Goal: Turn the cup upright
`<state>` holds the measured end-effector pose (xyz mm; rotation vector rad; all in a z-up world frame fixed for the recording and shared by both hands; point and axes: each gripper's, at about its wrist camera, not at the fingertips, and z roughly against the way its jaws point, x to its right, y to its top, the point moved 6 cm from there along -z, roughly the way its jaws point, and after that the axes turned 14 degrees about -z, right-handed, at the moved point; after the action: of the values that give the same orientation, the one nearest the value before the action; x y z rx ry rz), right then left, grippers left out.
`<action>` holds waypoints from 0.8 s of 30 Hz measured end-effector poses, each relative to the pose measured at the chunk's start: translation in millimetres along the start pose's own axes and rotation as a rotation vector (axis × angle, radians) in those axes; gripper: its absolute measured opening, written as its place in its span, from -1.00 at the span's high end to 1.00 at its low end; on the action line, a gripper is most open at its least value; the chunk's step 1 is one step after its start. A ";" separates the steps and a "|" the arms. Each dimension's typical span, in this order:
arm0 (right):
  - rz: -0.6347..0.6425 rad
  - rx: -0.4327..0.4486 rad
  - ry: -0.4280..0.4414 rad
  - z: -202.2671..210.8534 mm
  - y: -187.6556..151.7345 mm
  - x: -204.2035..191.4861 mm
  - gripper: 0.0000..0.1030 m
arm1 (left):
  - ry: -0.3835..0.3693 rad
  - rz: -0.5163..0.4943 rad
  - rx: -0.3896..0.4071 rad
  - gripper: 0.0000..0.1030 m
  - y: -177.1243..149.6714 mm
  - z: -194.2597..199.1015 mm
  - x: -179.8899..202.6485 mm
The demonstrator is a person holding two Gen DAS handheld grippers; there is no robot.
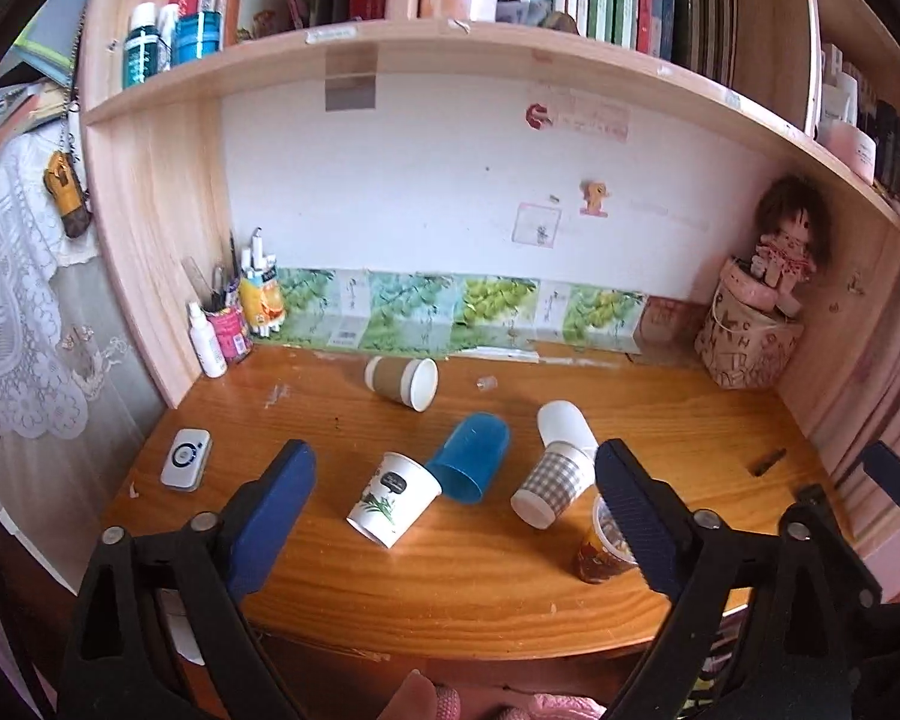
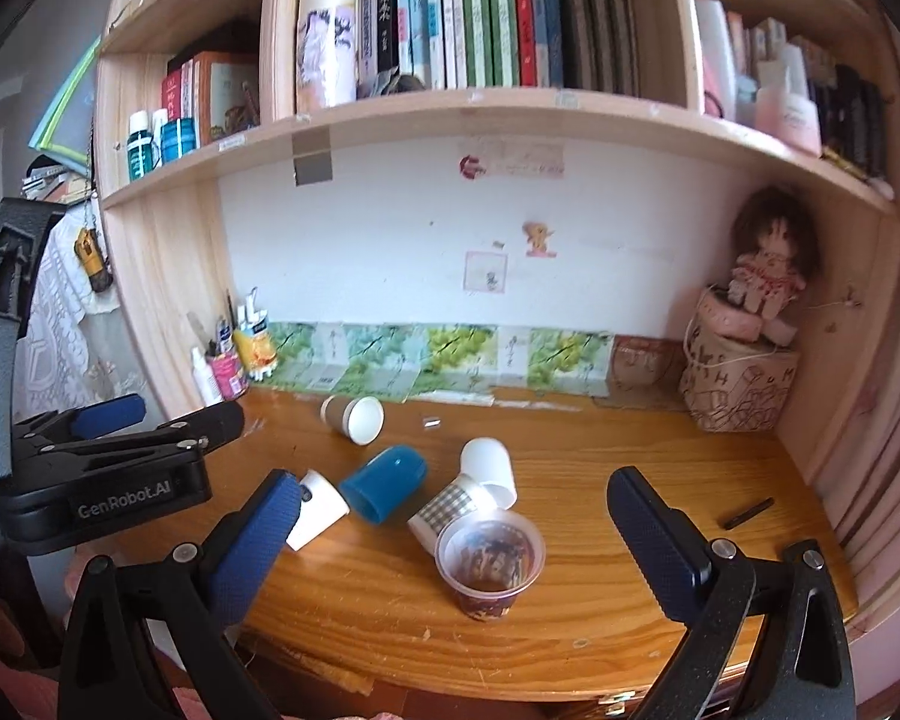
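Several cups lie on their sides on the wooden desk [image 1: 450, 588]: a brown paper cup [image 1: 402, 382] at the back, a blue plastic cup [image 1: 471, 457], a white leaf-print paper cup [image 1: 393, 499], a gingham cup [image 1: 552, 483] and a plain white cup [image 1: 565, 422] touching it. A clear patterned plastic cup [image 2: 489, 564] stands upright near the front. My left gripper [image 1: 456, 516] is open above the desk's front edge, empty. My right gripper [image 2: 450, 528] is open and empty, the upright cup between its fingers in view. The left gripper also shows in the right wrist view [image 2: 168, 420].
A white remote-like device [image 1: 186, 459] lies front left. A pen holder and bottles [image 1: 228, 318] stand back left. A doll on a paper box [image 1: 750, 336] fills the back right corner. A small dark object [image 1: 768, 461] lies on the right. Shelves with books hang overhead.
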<state>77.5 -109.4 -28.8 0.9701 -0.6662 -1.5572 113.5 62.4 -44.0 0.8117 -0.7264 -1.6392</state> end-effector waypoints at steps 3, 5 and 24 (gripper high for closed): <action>-0.023 0.033 -0.021 5.3 1.8 4.3 -0.99 | 0.054 0.004 0.052 -0.98 2.5 11.7 -5.2; -0.037 0.052 -0.032 9.0 2.5 7.2 -0.99 | 0.106 0.004 0.106 -0.98 5.3 24.4 -8.7; -0.091 0.071 -0.026 17.3 -1.1 8.1 -0.99 | 0.151 -0.022 0.198 -0.99 3.3 45.4 -3.5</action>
<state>61.8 -118.6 -22.9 1.0470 -0.7082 -1.6374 78.8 67.3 -14.7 1.0763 -0.7826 -1.5222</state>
